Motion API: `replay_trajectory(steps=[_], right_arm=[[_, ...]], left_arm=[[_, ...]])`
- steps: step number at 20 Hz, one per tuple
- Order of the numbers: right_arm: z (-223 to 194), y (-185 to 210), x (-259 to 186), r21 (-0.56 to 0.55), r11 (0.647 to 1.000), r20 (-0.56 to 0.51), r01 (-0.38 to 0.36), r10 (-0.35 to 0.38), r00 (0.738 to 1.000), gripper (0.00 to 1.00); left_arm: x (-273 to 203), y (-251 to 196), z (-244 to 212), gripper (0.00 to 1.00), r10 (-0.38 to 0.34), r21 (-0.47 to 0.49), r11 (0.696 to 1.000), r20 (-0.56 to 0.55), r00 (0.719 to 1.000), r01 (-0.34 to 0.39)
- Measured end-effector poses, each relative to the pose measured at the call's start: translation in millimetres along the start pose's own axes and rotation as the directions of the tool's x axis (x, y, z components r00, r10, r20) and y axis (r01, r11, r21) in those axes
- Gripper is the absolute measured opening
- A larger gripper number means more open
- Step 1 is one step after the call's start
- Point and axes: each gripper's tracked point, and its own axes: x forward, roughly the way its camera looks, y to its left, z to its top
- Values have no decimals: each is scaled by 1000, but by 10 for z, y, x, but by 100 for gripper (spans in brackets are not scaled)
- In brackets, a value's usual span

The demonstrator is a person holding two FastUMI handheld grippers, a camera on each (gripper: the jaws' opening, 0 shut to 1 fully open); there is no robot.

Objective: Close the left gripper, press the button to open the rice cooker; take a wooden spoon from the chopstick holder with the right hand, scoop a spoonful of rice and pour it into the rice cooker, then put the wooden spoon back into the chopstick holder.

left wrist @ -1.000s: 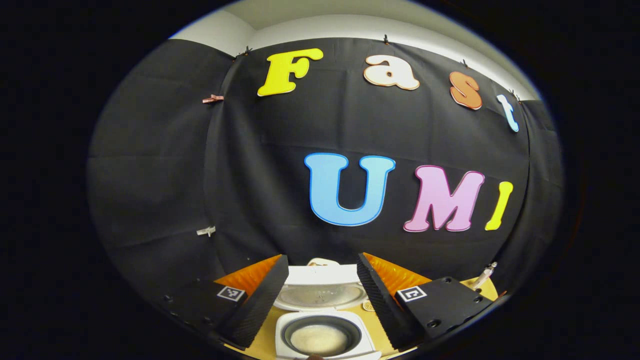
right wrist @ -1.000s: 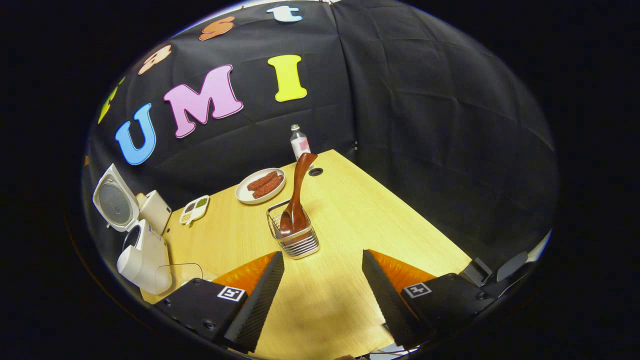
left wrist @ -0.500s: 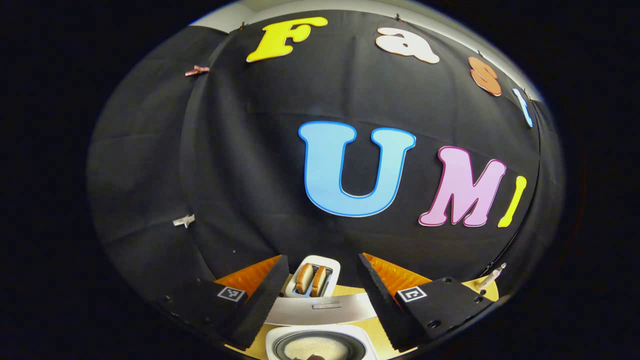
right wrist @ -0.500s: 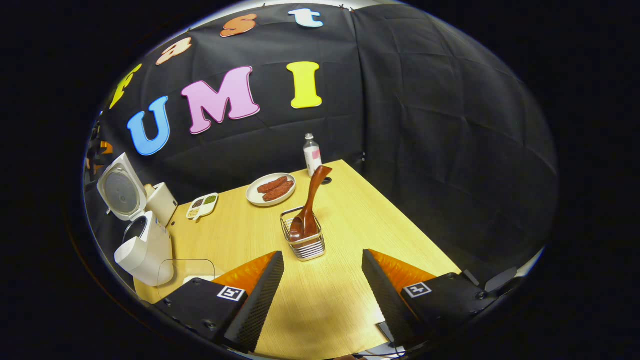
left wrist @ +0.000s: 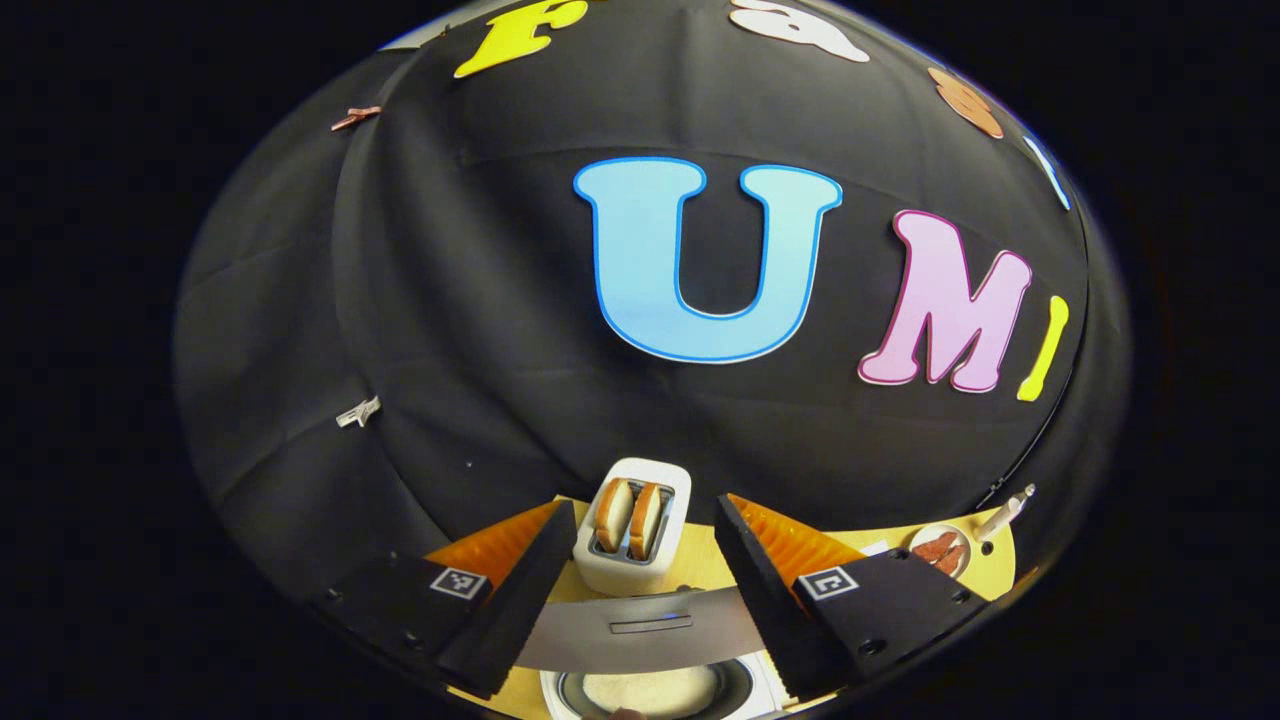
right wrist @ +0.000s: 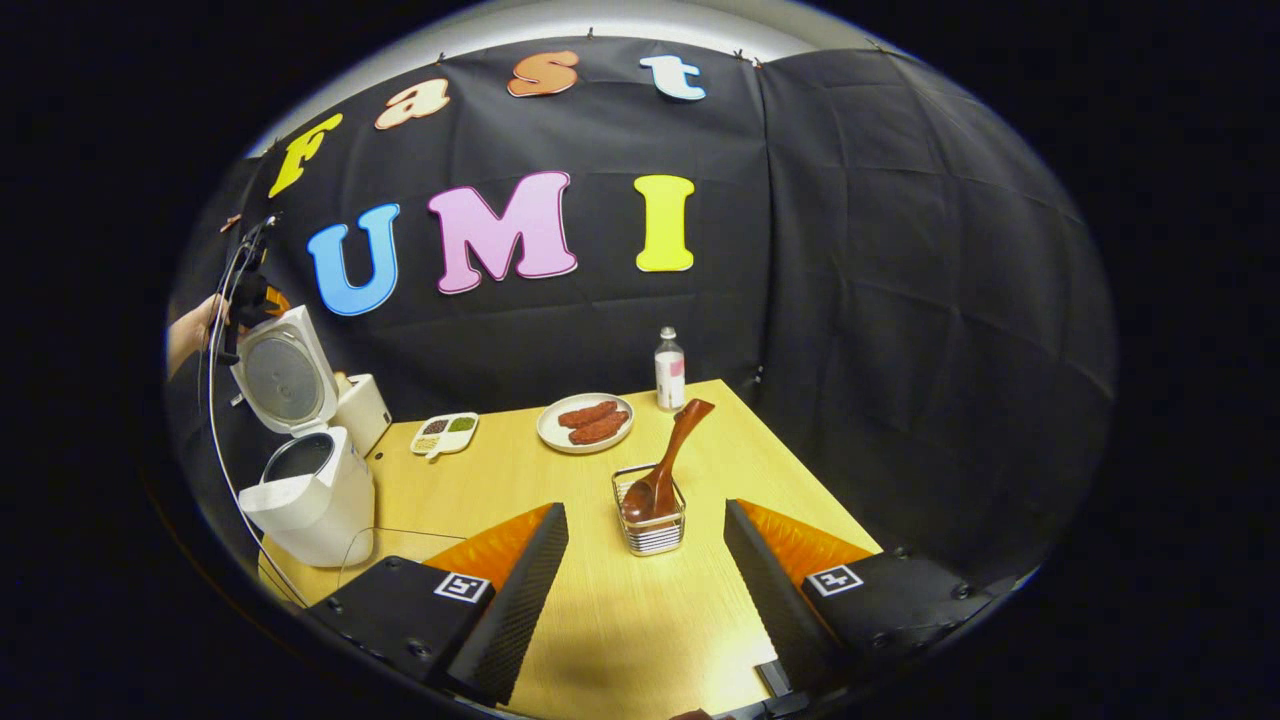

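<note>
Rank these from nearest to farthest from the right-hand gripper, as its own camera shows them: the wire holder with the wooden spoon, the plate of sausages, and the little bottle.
1. Chopstick holder, just ahead between the right gripper fingers, wooden spoon standing in it.
2. Plate of sausages, farther back, slightly left.
3. Bottle, at the table's far edge by the wall.

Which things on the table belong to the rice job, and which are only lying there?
For the job: rice cooker, lid up; wooden spoon standing in the chopstick holder; right gripper, open and holding nothing.

Lying about: toaster with bread, plate of sausages, bottle, small divided dish.
</note>
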Motion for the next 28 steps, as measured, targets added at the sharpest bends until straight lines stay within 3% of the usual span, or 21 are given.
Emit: replay_trajectory(steps=[6,12,20,28], right_arm=[[186,174,-36,-9,999,55,-39,40,998,99],[221,268,-71,-11,997,77,-76,76,994,99],[-27,443,-85,-51,988,33,-148,150,988,99],[-65,520,39,-53,980,13,-193,194,981,99]], left_arm=[[-515,-187,-383,98,-32,4,999,-16,999,32],[-975,-304,-1116,99,-42,-24,999,-35,998,41],[-1113,-335,-2091,98,39,1,999,22,999,-39],[-1006,-370,-2835,98,49,23,999,-12,999,-49]])
